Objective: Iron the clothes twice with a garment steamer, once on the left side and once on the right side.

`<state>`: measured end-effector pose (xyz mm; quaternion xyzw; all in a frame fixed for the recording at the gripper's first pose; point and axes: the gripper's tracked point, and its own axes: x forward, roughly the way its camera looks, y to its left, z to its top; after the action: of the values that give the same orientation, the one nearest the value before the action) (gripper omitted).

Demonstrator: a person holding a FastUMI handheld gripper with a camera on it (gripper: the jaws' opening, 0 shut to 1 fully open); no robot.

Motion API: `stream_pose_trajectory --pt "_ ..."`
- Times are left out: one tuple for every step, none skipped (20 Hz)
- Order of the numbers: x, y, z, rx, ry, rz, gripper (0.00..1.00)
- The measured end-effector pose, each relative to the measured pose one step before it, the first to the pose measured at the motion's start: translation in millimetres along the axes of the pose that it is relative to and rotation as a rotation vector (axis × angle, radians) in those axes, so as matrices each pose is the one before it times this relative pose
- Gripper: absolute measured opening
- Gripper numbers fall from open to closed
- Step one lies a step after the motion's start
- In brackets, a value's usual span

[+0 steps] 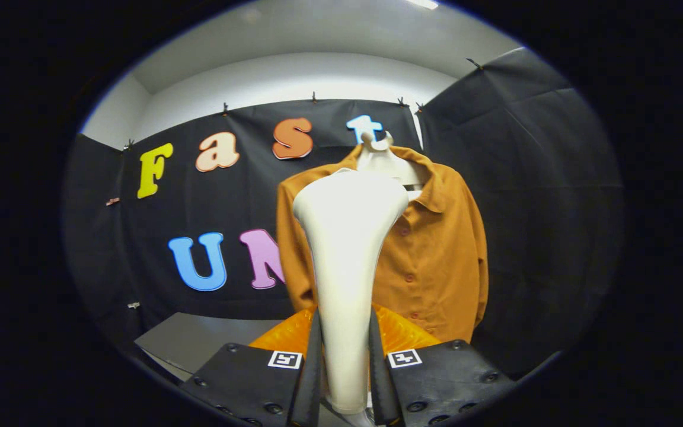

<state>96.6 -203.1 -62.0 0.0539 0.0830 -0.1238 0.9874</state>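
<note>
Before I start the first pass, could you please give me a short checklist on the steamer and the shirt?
1. Grip: gripper fingers press both sides of the white garment steamer's handle: ok.
2. Steamer attitude: upright, head up: ok.
3. Orange button-up shirt hangs on the white hanger: ok.
4. Steamer head touching the cloth: cannot tell.
5. Steam coming out: cannot tell.
6. Shirt buttoned, front facing the fingers: ok.

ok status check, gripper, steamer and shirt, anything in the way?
Gripper shut on steamer, held upright between the fingers. Orange shirt hangs buttoned on a hanger just beyond the steamer head. Nothing between steamer and shirt.
</note>
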Motion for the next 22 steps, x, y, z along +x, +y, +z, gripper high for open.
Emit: stream_pose_trajectory --pt "-3.42 19.85 2.64 -0.00827 -0.00674 0.02850 0.38" --pt "-2.91 13.84 2.35 -0.00522 -0.01018 0.02136 0.38" --pt "-2.08 15.54 4.48 -0.00380 -0.01342 0.02394 0.38" --pt "-1.95 18.17 2.69 -0.00249 -0.01129 0.02247 0.38" --pt "-3.51 15.12 3.24 0.00138 -0.00934 0.01738 0.38" --pt "-3.12 14.43 2.51 0.00134 -0.00851 0.01648 0.38" --pt "-1.93 13.40 0.86 -0.00234 -0.00442 0.02027 0.38" --pt "-3.13 13.66 -0.17 -0.00550 -0.00031 0.02057 0.38" --pt "-4.49 11.01 0.00 -0.00899 -0.00129 0.02017 0.38" --pt "-4.34 11.45 -0.80 -0.01013 -0.00107 0.01647 0.38" --pt "-3.87 7.23 -1.69 -0.01174 -0.00242 0.00862 0.38" --pt "-3.85 5.60 -3.94 -0.00915 -0.00229 -0.00127 0.38" --pt "-2.31 3.56 -1.90 -0.00126 -0.00192 -0.00505 0.38" --pt "-3.46 5.16 -1.60 0.00594 0.00189 0.00038 0.38" --pt "-0.22 5.78 -2.51 0.00884 0.00944 0.00738 0.38" --pt "0.61 5.61 -3.59 0.00575 0.01383 0.00851 0.38" --pt "0.72 3.83 -3.11 -0.00083 0.01320 0.00389 0.38" --pt "0.63 1.49 -3.02 -0.00299 0.00910 0.00013 0.38" --pt "-1.99 2.23 -2.90 -0.00012 0.00704 0.00162 0.38" --pt "0.04 2.07 -1.79 0.00253 0.00463 0.00099 0.38" --pt "-0.48 0.72 -0.15 0.00059 0.00318 -0.00250 0.38" --pt "-0.63 -0.81 -0.07 -0.00091 -0.00080 -0.00626 0.38"
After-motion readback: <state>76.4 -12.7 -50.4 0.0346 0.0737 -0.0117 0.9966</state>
